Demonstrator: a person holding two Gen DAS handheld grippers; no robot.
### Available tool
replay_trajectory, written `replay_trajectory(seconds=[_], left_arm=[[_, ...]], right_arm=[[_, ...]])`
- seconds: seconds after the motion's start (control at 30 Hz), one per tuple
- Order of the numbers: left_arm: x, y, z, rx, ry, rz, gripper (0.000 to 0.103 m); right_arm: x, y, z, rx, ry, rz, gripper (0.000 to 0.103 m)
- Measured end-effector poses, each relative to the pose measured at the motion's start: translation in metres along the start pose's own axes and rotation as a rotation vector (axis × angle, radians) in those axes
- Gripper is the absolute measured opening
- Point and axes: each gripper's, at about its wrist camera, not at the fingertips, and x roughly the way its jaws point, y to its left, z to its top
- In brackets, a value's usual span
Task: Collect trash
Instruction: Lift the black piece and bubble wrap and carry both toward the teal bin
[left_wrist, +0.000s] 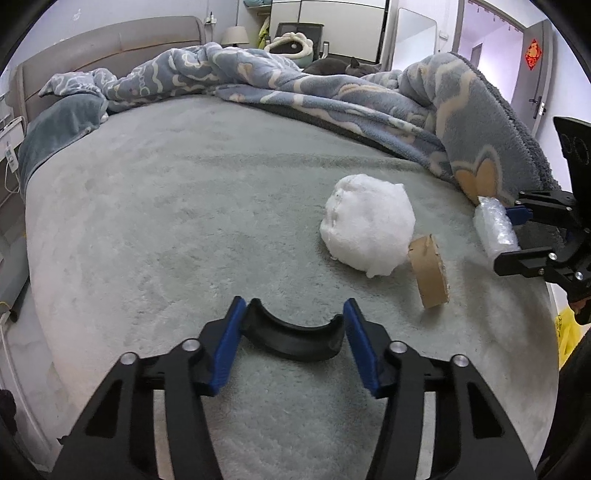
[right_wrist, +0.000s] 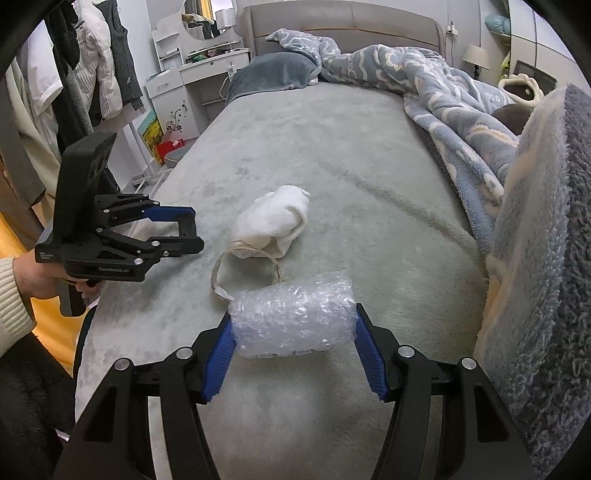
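My left gripper (left_wrist: 294, 314) sits low over the grey-green bed (left_wrist: 166, 203), shut on a black curved plastic piece (left_wrist: 295, 338), with a blue pad against each of its ends. In the right wrist view the left gripper (right_wrist: 190, 230) hovers at the bed's left edge. My right gripper (right_wrist: 293, 314) is shut on a roll of bubble wrap (right_wrist: 295, 306) held just above the bed. The left wrist view shows the right gripper (left_wrist: 506, 236) with the roll (left_wrist: 495, 229) at the far right. A white fluffy wad (left_wrist: 365, 225) (right_wrist: 273, 221) and a cardboard tape ring (left_wrist: 430, 271) (right_wrist: 243, 266) lie between the two grippers.
A blue patterned blanket (left_wrist: 461, 122) (right_wrist: 535, 221) is heaped along the bed's far and right side, with a grey cat (left_wrist: 343, 68) lying behind it. A white dresser (right_wrist: 199, 74) and hanging clothes (right_wrist: 92, 66) stand left of the bed. A hand in a cream sleeve (right_wrist: 14, 288) holds the left gripper.
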Motion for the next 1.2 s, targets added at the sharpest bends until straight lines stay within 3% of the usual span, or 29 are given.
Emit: replay_trajectory(seconds=[0.53, 0.9, 1.2], left_arm=[[-0.011, -0.008, 0.003, -0.047, -0.002, 0.031, 0.049], [-0.051, -0.001, -0.002, -0.135, -0.068, 0.043, 0.049], [-0.093, 0.003, -0.017, -0.230, -0.108, 0.101, 0.049]], right_arm=[[-0.017, 0.011, 0.007, 0.009, -0.028, -0.018, 0.062], [-0.044, 0.025, 0.002, 0.084, -0.079, -0.013, 0.062], [-0.047, 0.047, -0.010, 0.117, -0.061, -0.007, 0.062]])
